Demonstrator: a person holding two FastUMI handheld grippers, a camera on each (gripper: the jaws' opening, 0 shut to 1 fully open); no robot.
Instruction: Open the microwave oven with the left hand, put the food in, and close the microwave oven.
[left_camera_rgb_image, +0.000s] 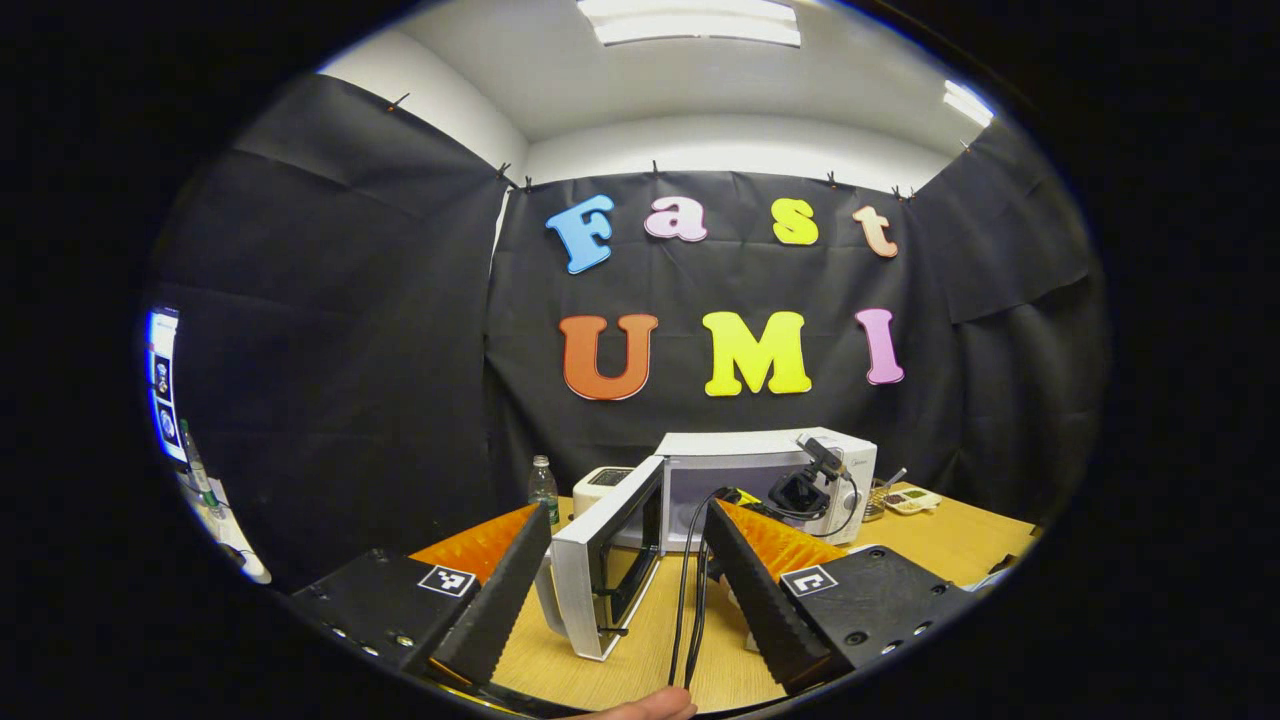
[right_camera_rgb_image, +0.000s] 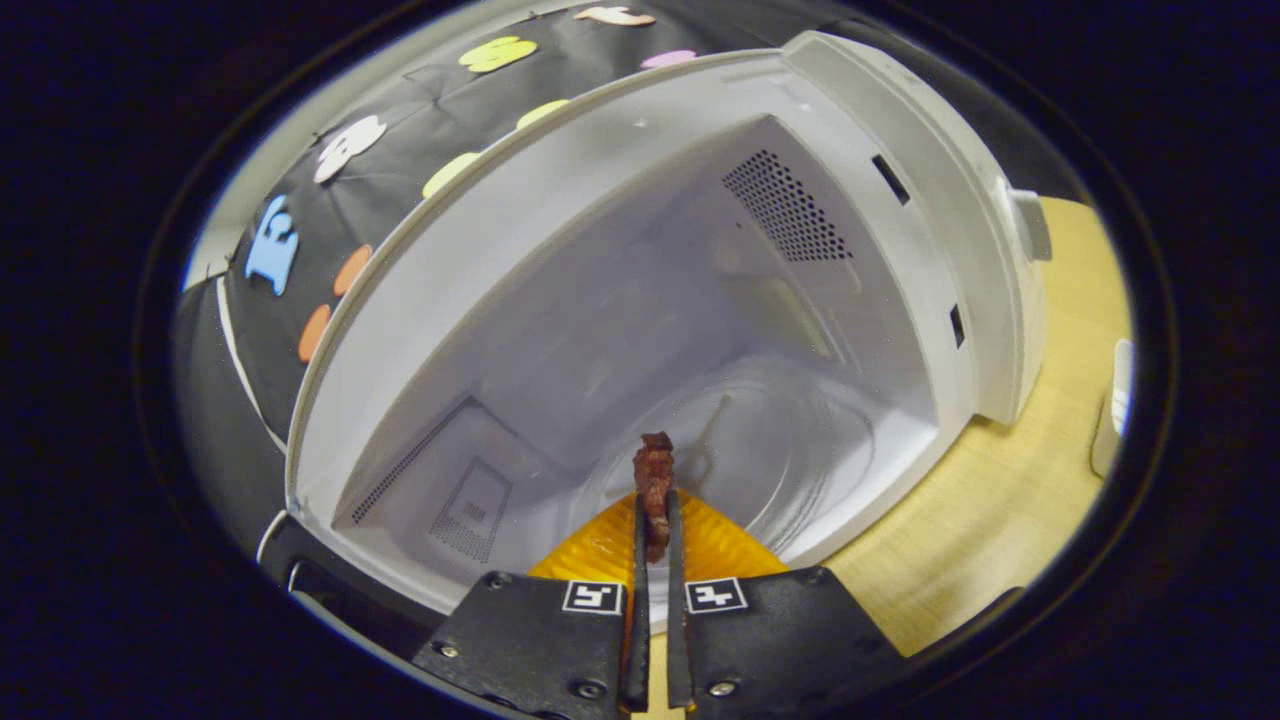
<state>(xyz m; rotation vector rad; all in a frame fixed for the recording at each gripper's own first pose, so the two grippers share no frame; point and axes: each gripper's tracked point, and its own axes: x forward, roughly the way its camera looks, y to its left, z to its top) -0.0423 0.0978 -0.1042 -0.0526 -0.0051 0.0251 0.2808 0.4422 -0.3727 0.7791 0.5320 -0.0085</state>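
Left gripper (left_camera_rgb_image: 628, 560) first: I am holding it back from the microwave oven (left_camera_rgb_image: 760, 485) with its fingers spread wide and nothing between them. Ahead of it the oven door (left_camera_rgb_image: 605, 555) is standing swung open, a black cable (left_camera_rgb_image: 690, 590) is trailing across the wooden table (left_camera_rgb_image: 950, 540) between the fingers, and further on the right gripper (left_camera_rgb_image: 805, 490) is reaching into the oven mouth. A water bottle (left_camera_rgb_image: 543, 488) is standing off ahead to the left, beside the oven. Over on the right gripper view, I am pinching the food (right_camera_rgb_image: 655, 485), a dark reddish piece, in the right gripper (right_camera_rgb_image: 654, 545), fingers clamped on its lower half. It is hanging just inside the white cavity (right_camera_rgb_image: 560, 330), above the glass turntable (right_camera_rgb_image: 800, 440) ahead. My worry: releasing this near the front lip could let the piece roll out, or stop the door closing. The trailing cable could also snag the door as I am swinging it.
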